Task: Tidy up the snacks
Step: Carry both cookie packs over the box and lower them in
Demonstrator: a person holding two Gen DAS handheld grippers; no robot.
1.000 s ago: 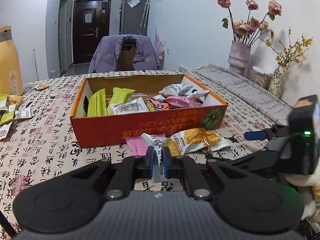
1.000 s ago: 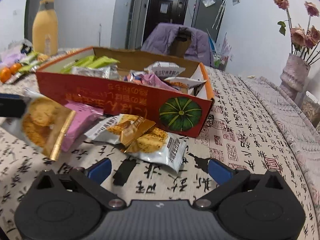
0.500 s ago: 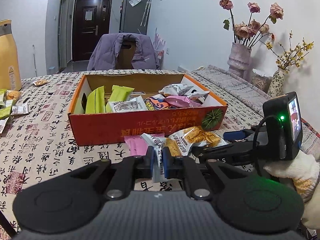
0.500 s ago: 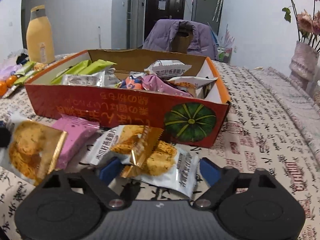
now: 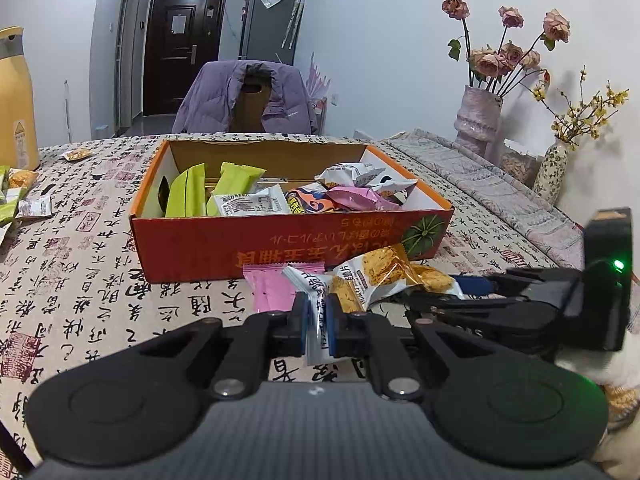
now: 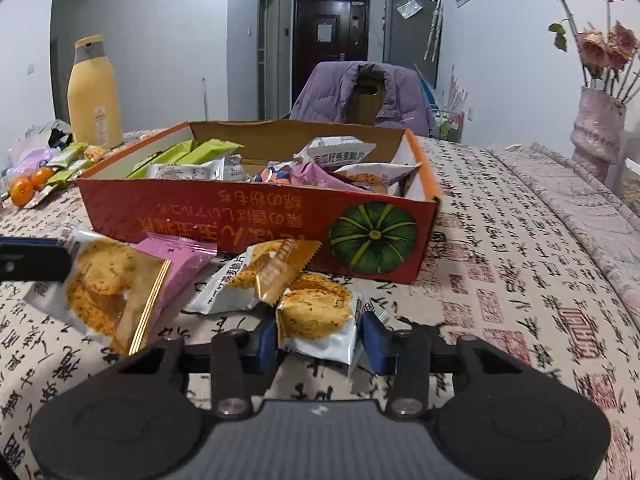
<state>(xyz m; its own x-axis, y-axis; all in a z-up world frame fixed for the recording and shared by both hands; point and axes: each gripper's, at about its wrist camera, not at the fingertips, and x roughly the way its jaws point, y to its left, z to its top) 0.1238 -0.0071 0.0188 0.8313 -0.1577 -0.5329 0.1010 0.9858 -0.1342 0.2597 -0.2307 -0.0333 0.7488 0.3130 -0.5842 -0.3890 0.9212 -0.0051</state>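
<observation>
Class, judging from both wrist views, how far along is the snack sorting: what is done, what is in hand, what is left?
Done: the orange box already holds green bars and assorted packets.
In hand: the left gripper is shut on a cracker packet; the right gripper is closing around another cracker packet.
Left: a pink packet, a gold-edged cracker packet, and loose snacks across the tablecloth.

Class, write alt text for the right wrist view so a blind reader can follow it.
The right tongs are closing around a white cracker packet lying on a calligraphy-print tablecloth. Behind it stands an open orange box filled with snack packets, with more packets loose in front.
</observation>
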